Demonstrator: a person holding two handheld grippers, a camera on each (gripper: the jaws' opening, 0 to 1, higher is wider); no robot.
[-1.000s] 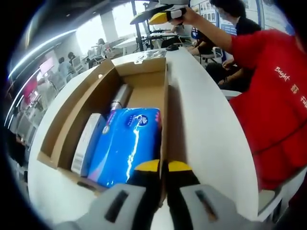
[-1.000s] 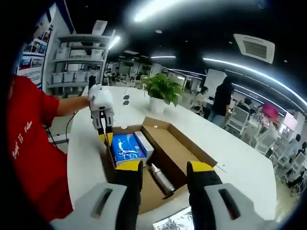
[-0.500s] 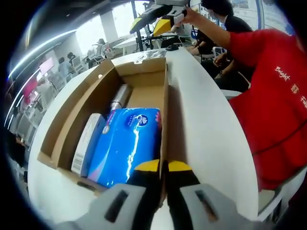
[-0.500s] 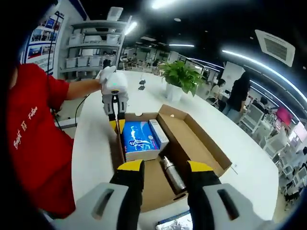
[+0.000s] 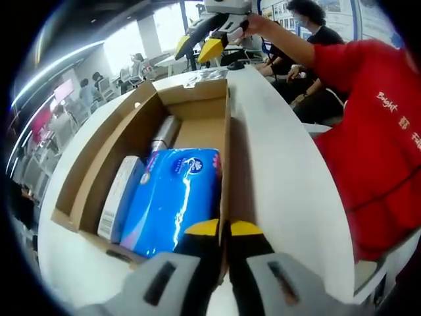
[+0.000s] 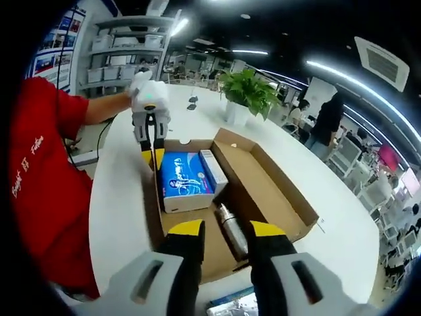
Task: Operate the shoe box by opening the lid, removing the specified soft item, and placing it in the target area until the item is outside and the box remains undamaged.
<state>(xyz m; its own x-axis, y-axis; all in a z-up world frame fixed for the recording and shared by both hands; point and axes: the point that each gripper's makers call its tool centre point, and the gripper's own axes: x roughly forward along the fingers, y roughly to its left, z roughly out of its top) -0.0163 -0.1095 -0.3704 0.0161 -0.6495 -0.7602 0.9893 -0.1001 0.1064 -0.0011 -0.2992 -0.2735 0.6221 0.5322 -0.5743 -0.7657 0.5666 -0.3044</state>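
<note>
Cardboard box: the shoe box [image 5: 197,115] lies open on the white table [image 5: 283,184], its lid folded flat alongside; in the right gripper view the box [image 6: 263,187] runs away from the camera with the lid [image 6: 270,174] on the right.
Soft item: the blue tissue pack [image 5: 172,197] sits inside the box at the end nearest the left gripper, against the side wall; seen in the right gripper view [image 6: 184,174] at the far end of the box.
Other contents: a white carton [image 5: 120,197] lies just beside the pack, and a metal flask [image 5: 164,135] lies further along the floor of the box; in the right gripper view the carton [image 6: 212,168] and flask [image 6: 231,227] lie the same way.
Left gripper: its yellow-tipped jaws [image 5: 223,228] are pressed close together over the box's side wall, right at the pack's corner; whether they pinch the wall cannot be made out. In the right gripper view it [image 6: 150,153] points steeply down at the box's far end, held by a hand on an arm in a red sleeve [image 6: 46,125].
Right gripper: jaws parted [image 6: 223,230], nothing between them, hovering above the near end of the box over the flask. In the left gripper view it [image 5: 209,41] hangs high beyond the box, held by an outstretched bare arm.
Plant: a potted plant [image 6: 247,95] stands on the table beyond the box.
</note>
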